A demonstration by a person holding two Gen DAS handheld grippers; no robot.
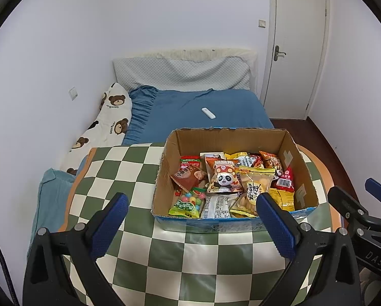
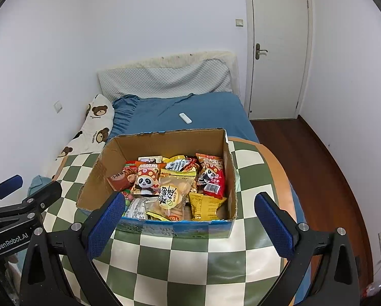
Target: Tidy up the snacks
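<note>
1. We hold both the left tongs [image 1: 193,219] and the right tongs [image 2: 190,216] wide, empty
2. The snacks [image 2: 172,191] fill the cardboard box [image 1: 306,191] on the table [image 1: 165,262], straight ahead; neither tongs clearly nearer

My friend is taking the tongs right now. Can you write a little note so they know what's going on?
Left tongs: open, empty, held above the checkered cloth in front of the box.
Right tongs: open, empty, beside the left ones.
Cardboard box: sits on the cloth, full of mixed snack packets, with the panda packet on top.
Done: nothing visibly sorted yet; no snacks lie outside the box.
Left: pick out the packets and arrange them.
</note>
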